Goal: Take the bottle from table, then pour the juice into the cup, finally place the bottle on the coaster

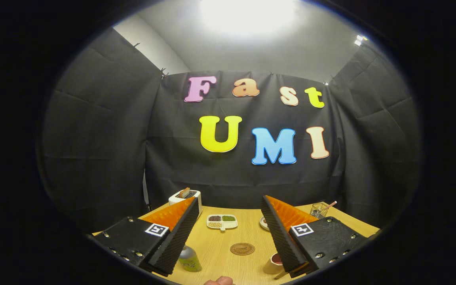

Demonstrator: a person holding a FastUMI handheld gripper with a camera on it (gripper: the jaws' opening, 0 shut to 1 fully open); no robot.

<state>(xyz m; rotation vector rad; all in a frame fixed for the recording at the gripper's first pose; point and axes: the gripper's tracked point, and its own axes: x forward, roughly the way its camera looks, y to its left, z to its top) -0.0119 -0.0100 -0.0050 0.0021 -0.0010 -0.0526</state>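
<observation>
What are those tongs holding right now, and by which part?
Nothing. The tongs stand open above the table, with only bare space between their fingers. The bottle stands untouched beside one finger, the cup beside the other.

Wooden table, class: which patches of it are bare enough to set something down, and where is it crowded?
Free: the light wooden table between the white divided snack dish and round brown coaster, and nearer than the coaster. Crowded: the green-labelled bottle by one finger and the pale cup by the other. The hand-held gripper is open, holding nothing.

Bottle [189,259] and cup [273,264] each partly behind the fingers [172,241].
</observation>
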